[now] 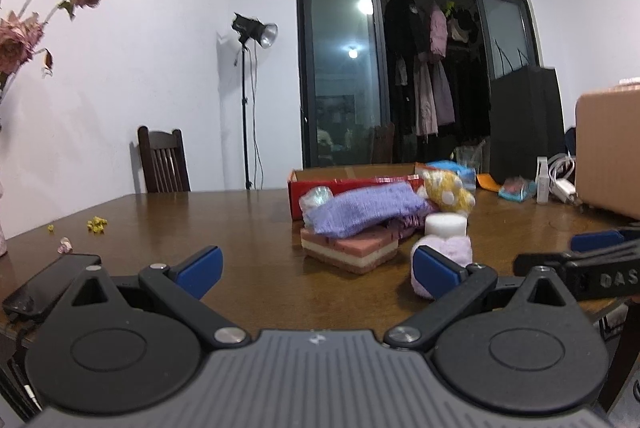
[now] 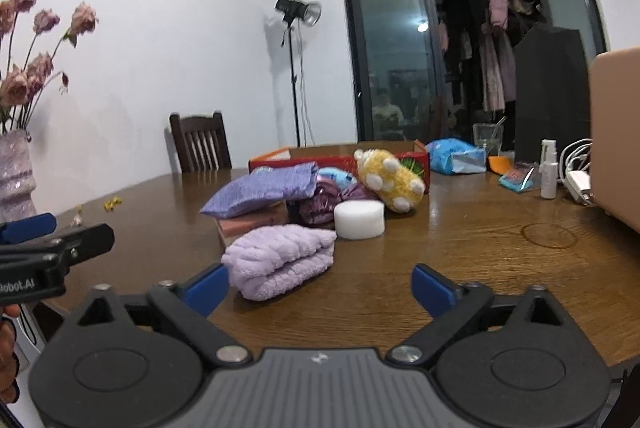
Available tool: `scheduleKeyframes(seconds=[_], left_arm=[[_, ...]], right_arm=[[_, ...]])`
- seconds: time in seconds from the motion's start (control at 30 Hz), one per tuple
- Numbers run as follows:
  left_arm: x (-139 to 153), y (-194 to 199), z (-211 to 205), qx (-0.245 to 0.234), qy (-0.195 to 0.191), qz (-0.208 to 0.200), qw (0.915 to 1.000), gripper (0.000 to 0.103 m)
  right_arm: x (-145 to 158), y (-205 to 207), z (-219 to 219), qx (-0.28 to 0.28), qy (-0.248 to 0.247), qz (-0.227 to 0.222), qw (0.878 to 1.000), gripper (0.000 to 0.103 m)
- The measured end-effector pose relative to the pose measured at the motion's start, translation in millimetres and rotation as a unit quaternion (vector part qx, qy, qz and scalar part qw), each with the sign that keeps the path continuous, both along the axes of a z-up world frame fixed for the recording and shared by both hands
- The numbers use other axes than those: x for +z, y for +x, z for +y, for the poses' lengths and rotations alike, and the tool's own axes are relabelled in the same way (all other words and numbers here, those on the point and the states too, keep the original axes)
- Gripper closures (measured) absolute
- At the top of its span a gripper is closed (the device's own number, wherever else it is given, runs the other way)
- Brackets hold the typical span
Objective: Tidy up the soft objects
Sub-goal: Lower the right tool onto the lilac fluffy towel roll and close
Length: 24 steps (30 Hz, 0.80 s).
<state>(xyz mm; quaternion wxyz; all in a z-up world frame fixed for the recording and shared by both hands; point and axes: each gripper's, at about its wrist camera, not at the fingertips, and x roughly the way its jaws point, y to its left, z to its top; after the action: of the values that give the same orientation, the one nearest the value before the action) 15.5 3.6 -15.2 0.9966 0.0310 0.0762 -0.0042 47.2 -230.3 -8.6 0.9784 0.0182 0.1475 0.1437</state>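
Right wrist view has the right gripper [image 2: 320, 288] sitting low in the frame with its jaws spread wide and nothing between them, hovering over bare wooden table [image 2: 460, 248]. My guess is it's lined up to go for the folded lilac towel [image 2: 280, 254], which lies just left of centre, right beside the left blue fingertip [image 2: 208, 288] but not pinched by it. Behind the towel the soft stuff is all bunched mid-frame: one purple knit cloth [image 2: 264, 187] draped over a pink layered sponge [image 2: 248, 224], one white foam puck [image 2: 359, 219], one crumpled dark purple fabric [image 2: 324, 201] and one yellow plush with white spots [image 2: 390, 179] leaning on the red box [image 2: 340, 159], which looks like the likely drop-off spot. Left wrist view shows the left gripper [image 1: 316, 270] open too, empty, parked low in the frame short of the pile, probably just waiting its turn. Same pile sits centre-right there, with the towel half hidden behind the right-hand blue finger [image 1: 436, 268]. So the count is one of each of five loose soft items plus the sponge, one box, two claws, both holding nothing. Nothing looks sorted yet as far as I can judge.
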Motion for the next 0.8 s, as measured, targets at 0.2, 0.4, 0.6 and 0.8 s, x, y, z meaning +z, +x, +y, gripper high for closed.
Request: scheduleKeyframes(seconds=[0.2, 0.4, 0.6, 0.8], left_arm=[[-2.3, 21.6, 16.4, 0.008, -0.028, 0.024, 0.9993, 0.000], [-0.2, 42.7, 37.0, 0.043, -0.059, 0.046, 0.9963, 0.000], [5.1, 56.3, 18.3, -0.058, -0.113, 0.087, 0.9881, 0.005], [3.1, 88.9, -12.9, -0.114, -0.076, 0.144, 0.9801, 0.060]], right_arm=[[-9.1, 34.8, 19.8, 0.010, -0.015, 0.034, 0.999, 0.035], [-7.8, 44.7, 63.3, 0.134, -0.033, 0.015, 0.990, 0.039], [11.8, 55.4, 13.1, 0.046, -0.028, 0.018, 0.998, 0.037], [16.1, 103.3, -22.1, 0.047, 0.044, 0.073, 0.995, 0.044]])
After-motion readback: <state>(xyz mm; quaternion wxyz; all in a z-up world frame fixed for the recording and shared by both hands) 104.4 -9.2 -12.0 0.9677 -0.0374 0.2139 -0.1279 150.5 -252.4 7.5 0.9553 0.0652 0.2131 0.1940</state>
